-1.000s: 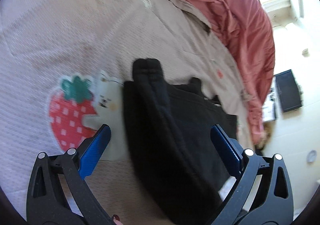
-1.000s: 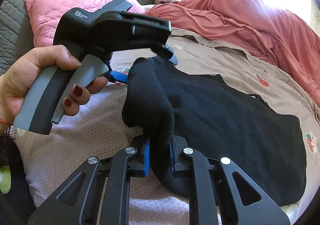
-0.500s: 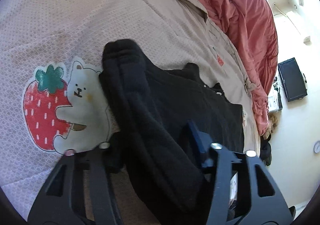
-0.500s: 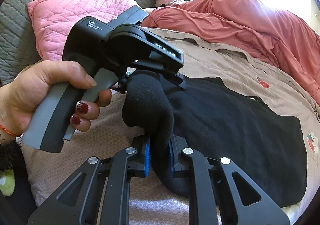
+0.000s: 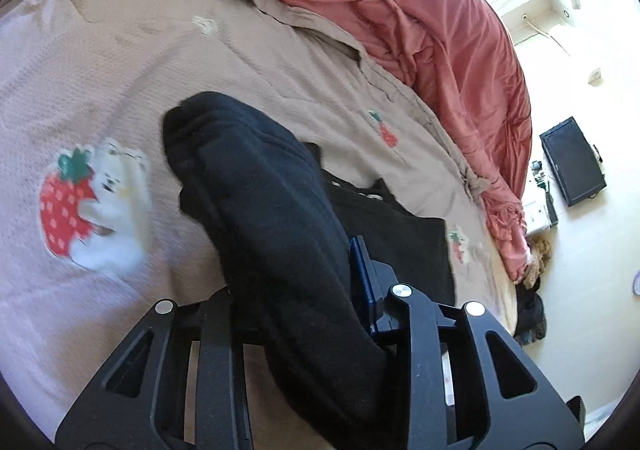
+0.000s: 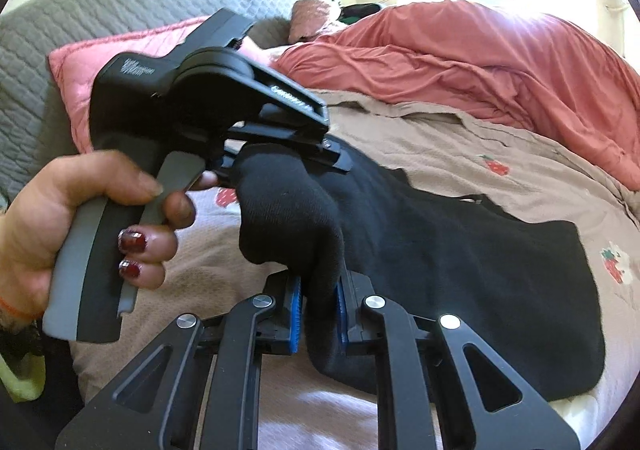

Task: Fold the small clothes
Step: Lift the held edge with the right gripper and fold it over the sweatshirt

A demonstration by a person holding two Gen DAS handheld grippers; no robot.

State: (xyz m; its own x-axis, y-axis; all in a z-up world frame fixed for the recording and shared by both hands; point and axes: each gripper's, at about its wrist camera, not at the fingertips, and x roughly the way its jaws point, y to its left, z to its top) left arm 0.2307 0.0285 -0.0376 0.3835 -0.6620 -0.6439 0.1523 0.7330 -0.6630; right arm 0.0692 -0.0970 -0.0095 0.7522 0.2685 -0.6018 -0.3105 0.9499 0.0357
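Observation:
A black garment (image 6: 460, 262) lies spread on the beige bedspread (image 6: 500, 146), with its near edge bunched and lifted. My right gripper (image 6: 318, 302) is shut on the bunched black fabric, blue pads (image 6: 295, 310) pressing both sides. My left gripper (image 5: 296, 282) is shut on the same bunched edge (image 5: 260, 190), with only its right blue pad (image 5: 362, 278) showing. In the right wrist view the left gripper (image 6: 280, 154) is held by a hand just behind the raised fold.
A rumpled red duvet (image 5: 420, 22) lies along the far side of the bed. A pink pillow (image 6: 80, 66) and grey quilted headboard (image 6: 52, 34) stand at the left. A strawberry-and-bear print (image 5: 92, 206) marks the bedspread. A dark monitor (image 5: 572, 162) sits off the bed.
My left gripper moved in over the bunched edge of the black garment and closed on it. My right gripper has kept its hold, and the fold is slightly higher.

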